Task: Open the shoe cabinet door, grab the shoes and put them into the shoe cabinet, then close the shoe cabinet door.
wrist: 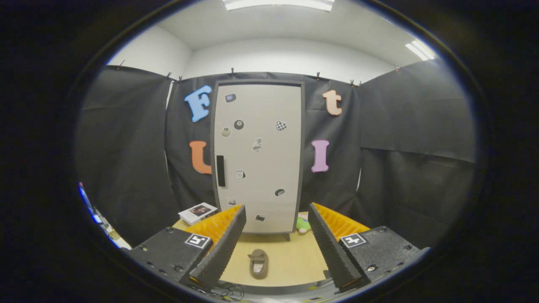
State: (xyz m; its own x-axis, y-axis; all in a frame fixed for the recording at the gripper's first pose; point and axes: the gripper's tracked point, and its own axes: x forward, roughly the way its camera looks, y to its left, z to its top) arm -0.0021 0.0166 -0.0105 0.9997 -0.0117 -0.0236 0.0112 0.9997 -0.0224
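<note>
A tall pale shoe cabinet (257, 155) stands upright at the back of the wooden tabletop, against the black cloth. Its door is shut, dotted with small stickers, and carries a dark vertical handle (220, 170) near its left edge. A brown slipper (258, 263) lies on the wood in front of the cabinet, toe pointing toward the door, low between my two fingers. My gripper (276, 221) is open, its fingers spread wide with nothing held, well short of the cabinet and above the slipper.
A small white box (198, 212) lies on the table left of the cabinet's foot. A green and pink soft toy (302, 224) sits at the cabinet's right foot, partly behind my right finger. Bare wooden table (290, 256) surrounds the slipper.
</note>
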